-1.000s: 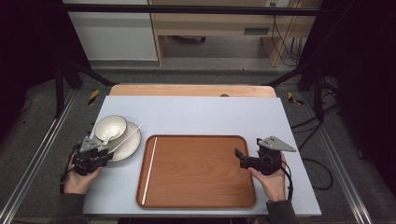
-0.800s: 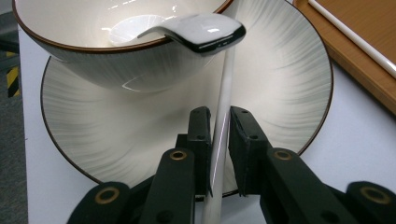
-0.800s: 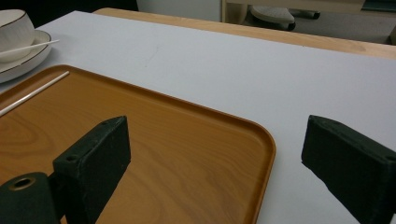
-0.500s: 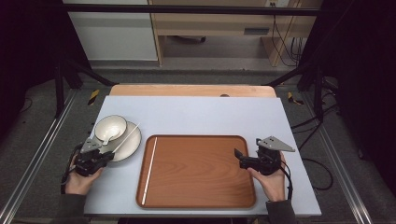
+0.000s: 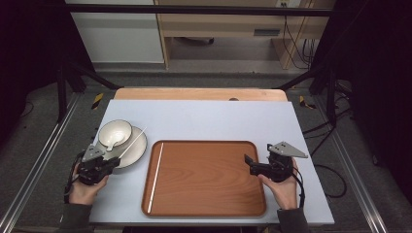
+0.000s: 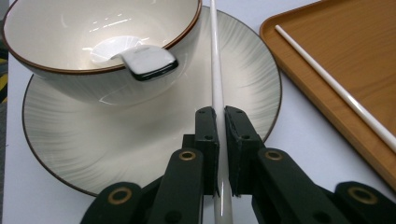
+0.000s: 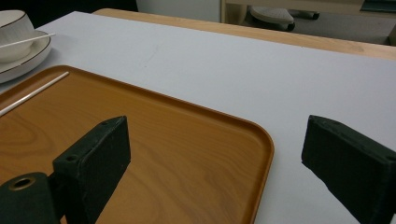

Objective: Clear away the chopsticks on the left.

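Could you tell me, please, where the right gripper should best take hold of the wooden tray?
Grip the tray by its raised right rim, coming in level from the right. The rim is thin enough for the open right gripper, which already faces it, and nothing lies along that edge.

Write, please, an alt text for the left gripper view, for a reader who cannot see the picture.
The left gripper has its two black jaws shut on a white chopstick that lies across a pale plate. On the plate stands a bowl with a white spoon in it; at the right, a second chopstick lies on a wooden tray.
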Motion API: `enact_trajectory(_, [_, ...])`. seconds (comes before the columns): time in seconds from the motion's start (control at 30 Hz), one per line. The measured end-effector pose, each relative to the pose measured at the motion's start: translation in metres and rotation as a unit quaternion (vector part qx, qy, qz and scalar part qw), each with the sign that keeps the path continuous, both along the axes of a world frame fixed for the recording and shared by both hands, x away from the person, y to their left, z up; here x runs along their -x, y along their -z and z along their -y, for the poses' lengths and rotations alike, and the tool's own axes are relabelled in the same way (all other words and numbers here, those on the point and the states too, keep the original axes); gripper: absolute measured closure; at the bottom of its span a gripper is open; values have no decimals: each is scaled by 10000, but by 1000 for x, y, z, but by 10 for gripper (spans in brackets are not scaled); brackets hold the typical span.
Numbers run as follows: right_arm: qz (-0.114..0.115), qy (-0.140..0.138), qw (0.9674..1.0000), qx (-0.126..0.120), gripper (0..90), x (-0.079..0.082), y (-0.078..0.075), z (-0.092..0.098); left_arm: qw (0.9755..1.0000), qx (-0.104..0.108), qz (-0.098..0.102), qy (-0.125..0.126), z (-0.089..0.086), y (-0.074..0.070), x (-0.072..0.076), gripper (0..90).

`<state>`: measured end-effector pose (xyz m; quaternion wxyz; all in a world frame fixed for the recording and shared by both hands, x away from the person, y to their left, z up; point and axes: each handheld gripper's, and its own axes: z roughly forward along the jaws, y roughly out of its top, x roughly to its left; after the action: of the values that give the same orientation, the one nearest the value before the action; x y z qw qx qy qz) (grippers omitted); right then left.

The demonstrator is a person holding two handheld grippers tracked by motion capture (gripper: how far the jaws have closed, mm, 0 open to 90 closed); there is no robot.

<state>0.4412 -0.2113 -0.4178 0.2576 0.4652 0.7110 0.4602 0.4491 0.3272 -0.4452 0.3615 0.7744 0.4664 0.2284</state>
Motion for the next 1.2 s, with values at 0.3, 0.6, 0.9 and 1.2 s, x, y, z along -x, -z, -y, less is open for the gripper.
enact_trajectory(0.3, [14, 2, 10000, -14, 79, 0, -1, 1, 9997, 109, 150, -127, 18, -8, 12, 839])
enact_trajectory(0.6, [52, 13, 10000, -41, 77, 1, -2, 2, 9991, 207, 299, -232, 38, -14, 24, 838])
enact_trajectory(0.9, [45, 10, 10000, -75, 76, 2, -2, 2, 9973, 258, 531, -443, 58, -19, 37, 839])
enact_trajectory(1.2, [100, 19, 9999, -82, 73, 3, -4, 3, 9954, 464, 579, -602, 74, -21, 47, 839])
